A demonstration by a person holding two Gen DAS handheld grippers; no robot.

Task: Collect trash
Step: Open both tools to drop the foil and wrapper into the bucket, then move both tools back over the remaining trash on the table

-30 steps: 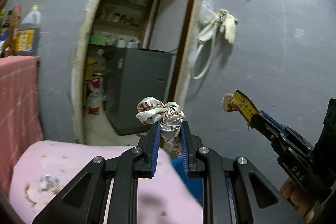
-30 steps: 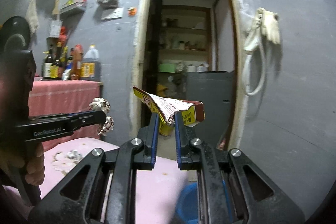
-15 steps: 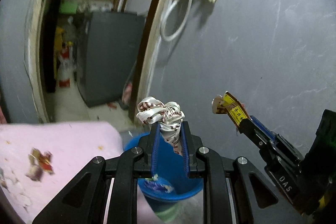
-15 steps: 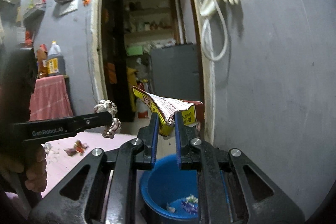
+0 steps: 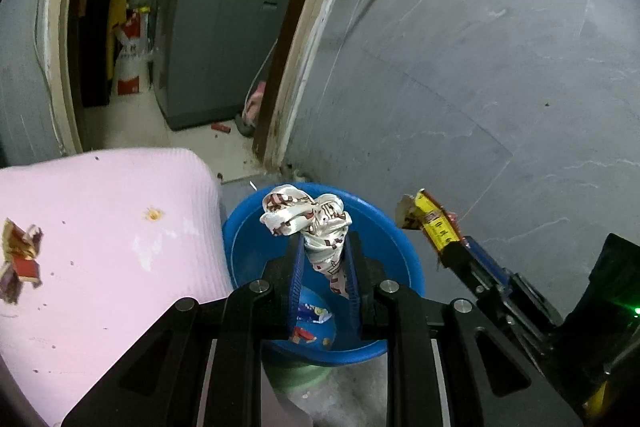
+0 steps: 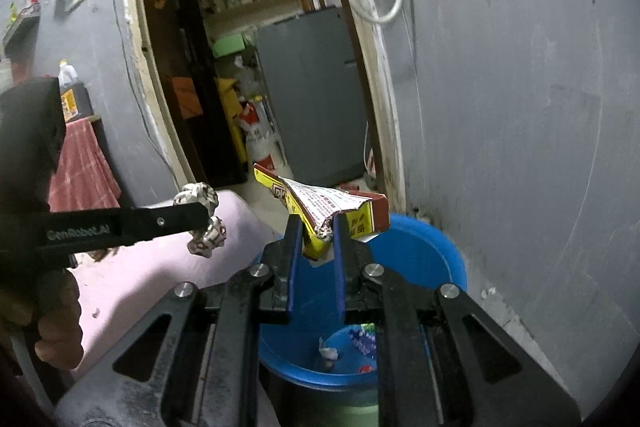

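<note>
Above the blue bin, both grippers hold trash.

The left gripper (image 5: 322,251) is clamped on a crumpled white patterned wrapper (image 5: 310,219); the right gripper (image 6: 316,227) is clamped on a torn yellow and red carton (image 6: 320,205). Both pieces hang over the blue bin (image 6: 436,247), which holds scraps at its bottom. The bin stands just beside a pink-covered table (image 5: 104,227), near the doorway (image 6: 240,47).

Each black hand-held gripper (image 5: 322,247) has blue-lined fingers (image 6: 294,247) and silver screws (image 6: 259,271).
</note>
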